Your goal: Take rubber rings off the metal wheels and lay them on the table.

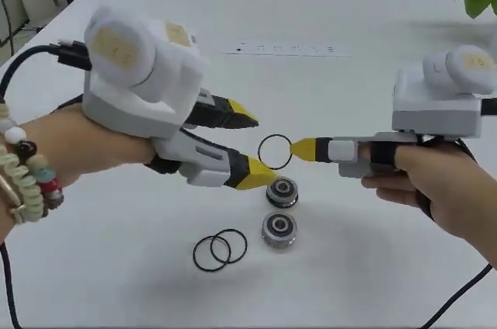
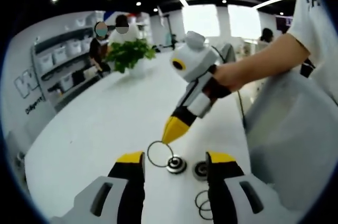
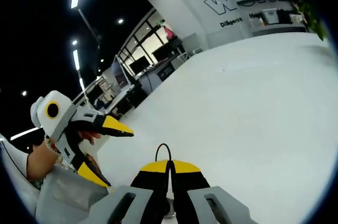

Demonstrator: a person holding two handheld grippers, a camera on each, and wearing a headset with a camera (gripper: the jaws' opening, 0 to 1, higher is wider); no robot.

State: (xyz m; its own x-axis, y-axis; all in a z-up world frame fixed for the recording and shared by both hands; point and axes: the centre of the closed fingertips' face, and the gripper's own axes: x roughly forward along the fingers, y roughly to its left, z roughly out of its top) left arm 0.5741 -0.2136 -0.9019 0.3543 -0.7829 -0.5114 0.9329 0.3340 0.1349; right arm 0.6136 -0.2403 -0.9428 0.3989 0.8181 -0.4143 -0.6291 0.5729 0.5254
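The fingers of our right gripper (image 1: 299, 149) pinch a rubber ring (image 1: 274, 151); those of the left gripper (image 1: 258, 148) stand apart. We should lower it beside the laid rings (image 1: 220, 250), then release gently.

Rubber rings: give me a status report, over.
Right tool shut on one rubber ring, above the two metal wheels. Left tool open, near them. Two loose rings flat on the table.
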